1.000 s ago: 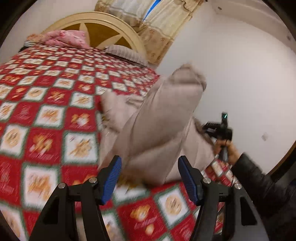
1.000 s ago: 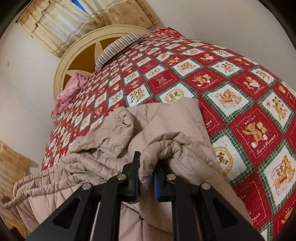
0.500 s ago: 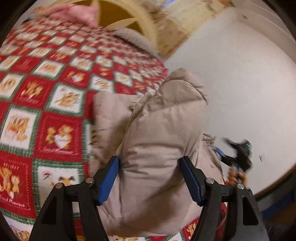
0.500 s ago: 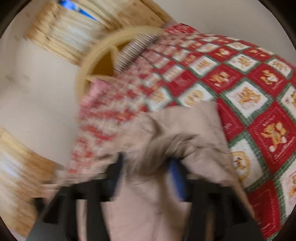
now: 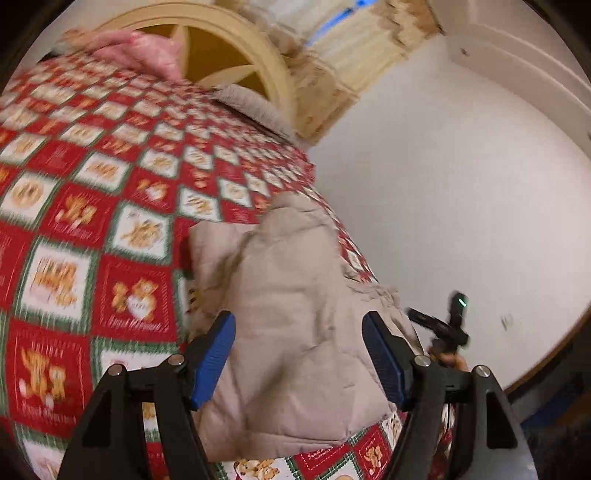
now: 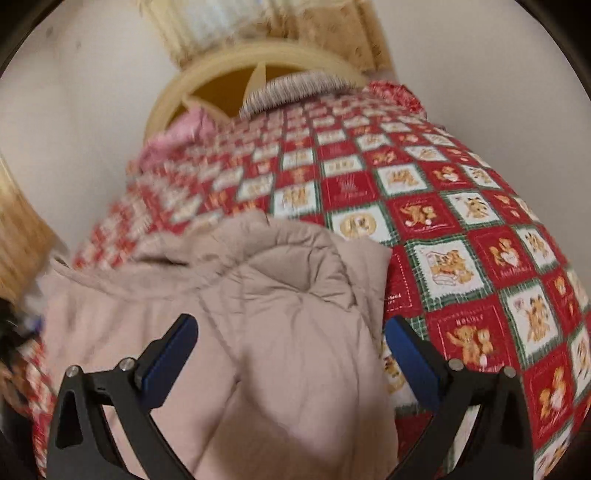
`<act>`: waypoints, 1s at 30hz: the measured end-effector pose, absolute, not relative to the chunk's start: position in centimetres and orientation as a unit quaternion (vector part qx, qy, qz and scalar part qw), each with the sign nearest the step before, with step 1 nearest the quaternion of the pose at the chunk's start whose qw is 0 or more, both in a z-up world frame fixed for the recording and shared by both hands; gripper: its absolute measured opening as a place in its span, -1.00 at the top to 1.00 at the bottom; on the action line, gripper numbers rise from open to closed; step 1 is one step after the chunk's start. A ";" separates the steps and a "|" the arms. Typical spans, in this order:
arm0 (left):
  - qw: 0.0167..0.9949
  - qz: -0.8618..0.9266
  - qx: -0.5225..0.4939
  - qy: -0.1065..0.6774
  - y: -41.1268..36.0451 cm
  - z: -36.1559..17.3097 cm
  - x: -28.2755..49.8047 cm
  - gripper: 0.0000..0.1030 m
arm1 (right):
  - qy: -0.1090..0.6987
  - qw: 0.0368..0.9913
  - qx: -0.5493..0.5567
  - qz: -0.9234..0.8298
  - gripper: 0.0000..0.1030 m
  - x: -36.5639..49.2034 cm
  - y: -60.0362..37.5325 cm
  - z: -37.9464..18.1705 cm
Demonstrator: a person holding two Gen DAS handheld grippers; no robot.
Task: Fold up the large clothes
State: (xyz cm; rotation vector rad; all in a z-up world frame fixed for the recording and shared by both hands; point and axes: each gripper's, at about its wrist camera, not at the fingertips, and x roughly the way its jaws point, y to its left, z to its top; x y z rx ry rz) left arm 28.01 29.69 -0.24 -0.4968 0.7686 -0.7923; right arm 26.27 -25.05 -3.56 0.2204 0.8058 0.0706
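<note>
A beige puffer jacket lies folded over on the red checked quilt near the bed's foot edge. It also fills the lower left of the right wrist view. My left gripper is open and empty, its blue pads on either side above the jacket. My right gripper is open and empty, held over the jacket. The right gripper also shows at the right of the left wrist view.
A cream headboard, a pink blanket and a striped pillow are at the bed's far end. A white wall runs along the bed's side. Curtains hang behind the headboard.
My right gripper opened and let go of the jacket fold, which dropped flat onto the jacket. Both grippers drew back a little; the left one stayed open.
</note>
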 end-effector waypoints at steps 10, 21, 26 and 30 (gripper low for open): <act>0.761 -0.424 -0.223 0.437 24.4 -4.8 32.5 -0.42 | 0.412 0.911 0.025 0.025 0.13 25.9 -22.8 -6.6; 0.789 -0.415 -0.235 0.387 24.3 -4.2 27.8 0.07 | 0.267 0.961 -0.073 -0.017 0.62 19.5 -18.0 -0.9; 0.819 -0.406 -0.219 0.341 24.4 -0.6 26.9 0.09 | 0.181 0.977 -0.114 -0.003 0.63 18.8 -15.7 4.5; 0.846 -0.385 -0.224 0.294 24.6 2.8 28.3 0.09 | 0.138 0.980 -0.145 -0.013 0.64 21.8 -15.0 6.6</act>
